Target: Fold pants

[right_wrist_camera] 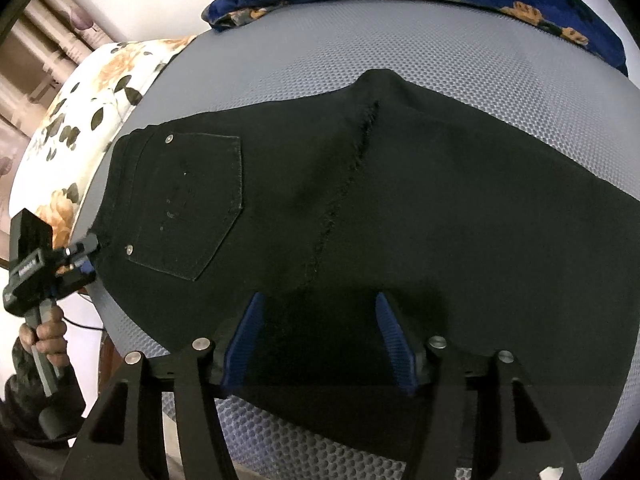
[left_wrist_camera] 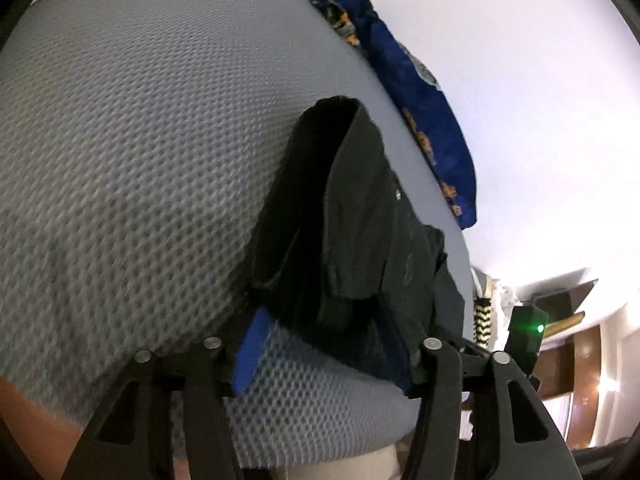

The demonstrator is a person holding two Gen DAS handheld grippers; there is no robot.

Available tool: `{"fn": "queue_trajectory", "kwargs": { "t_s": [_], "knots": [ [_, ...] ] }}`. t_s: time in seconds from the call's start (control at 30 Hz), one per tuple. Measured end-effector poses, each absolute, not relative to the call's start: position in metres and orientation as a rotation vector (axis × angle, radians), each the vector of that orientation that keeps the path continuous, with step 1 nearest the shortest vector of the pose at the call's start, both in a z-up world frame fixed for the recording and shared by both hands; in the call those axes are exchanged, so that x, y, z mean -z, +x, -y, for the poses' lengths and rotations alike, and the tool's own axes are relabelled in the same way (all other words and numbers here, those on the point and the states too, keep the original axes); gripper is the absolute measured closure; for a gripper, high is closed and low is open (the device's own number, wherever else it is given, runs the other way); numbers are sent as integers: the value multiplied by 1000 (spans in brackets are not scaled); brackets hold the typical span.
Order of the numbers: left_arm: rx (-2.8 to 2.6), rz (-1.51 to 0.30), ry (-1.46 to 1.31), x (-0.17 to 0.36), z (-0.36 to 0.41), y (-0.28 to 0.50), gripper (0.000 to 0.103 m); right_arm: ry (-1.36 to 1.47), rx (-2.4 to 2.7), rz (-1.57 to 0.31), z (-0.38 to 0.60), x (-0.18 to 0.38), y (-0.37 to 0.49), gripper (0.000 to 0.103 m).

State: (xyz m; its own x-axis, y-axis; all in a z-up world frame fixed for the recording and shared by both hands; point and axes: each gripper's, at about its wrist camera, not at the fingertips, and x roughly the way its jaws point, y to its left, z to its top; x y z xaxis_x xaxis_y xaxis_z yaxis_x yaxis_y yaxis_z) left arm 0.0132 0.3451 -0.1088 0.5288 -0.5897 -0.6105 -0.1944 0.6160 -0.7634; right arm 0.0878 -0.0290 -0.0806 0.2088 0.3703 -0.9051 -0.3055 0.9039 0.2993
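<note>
While lying flat on the grey mesh bed (right_wrist_camera: 460, 64), black denim pants (right_wrist_camera: 360, 208) look half-folded. Right tongs (right_wrist_camera: 320, 332) parted over the near edge, left tongs (left_wrist_camera: 332, 344) parted at the waistband, neither pinching cloth. Next, probably: close on the fabric, then lift and fold over.

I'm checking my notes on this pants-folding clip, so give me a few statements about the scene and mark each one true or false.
1. The pants are black. True.
2. They lie on a bare wooden table. False: on a grey mesh mat.
3. A back pocket faces up. True.
4. The right gripper has its jaws clamped shut. False: they stand apart over the fabric.
5. A blue floral cloth lies beyond the pants. True.
</note>
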Motion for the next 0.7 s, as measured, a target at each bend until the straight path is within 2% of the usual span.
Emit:
{"fn": "queue_trajectory", "kwargs": {
  "t_s": [0.33, 0.4, 0.43, 0.47, 0.53, 0.7],
  "knots": [
    [301, -937, -819, 107, -337, 37, 46, 83, -462, -1272, 27, 81, 85, 40],
    [282, -942, -803, 106, -333, 39, 52, 90, -463, -1269, 27, 80, 85, 39],
    [277, -952, -795, 106, -332, 40, 67, 99, -466, -1268, 28, 79, 85, 39],
    [270, -967, -784, 106, -328, 43, 72, 107, -465, -1267, 29, 78, 86, 39],
    [276, -967, -772, 100, -323, 45, 76, 141, -457, -1251, 36, 74, 87, 39],
    [312, -923, -794, 60, -306, 52, 78, 196, -419, -1170, 67, 50, 88, 39]
  ]
}}
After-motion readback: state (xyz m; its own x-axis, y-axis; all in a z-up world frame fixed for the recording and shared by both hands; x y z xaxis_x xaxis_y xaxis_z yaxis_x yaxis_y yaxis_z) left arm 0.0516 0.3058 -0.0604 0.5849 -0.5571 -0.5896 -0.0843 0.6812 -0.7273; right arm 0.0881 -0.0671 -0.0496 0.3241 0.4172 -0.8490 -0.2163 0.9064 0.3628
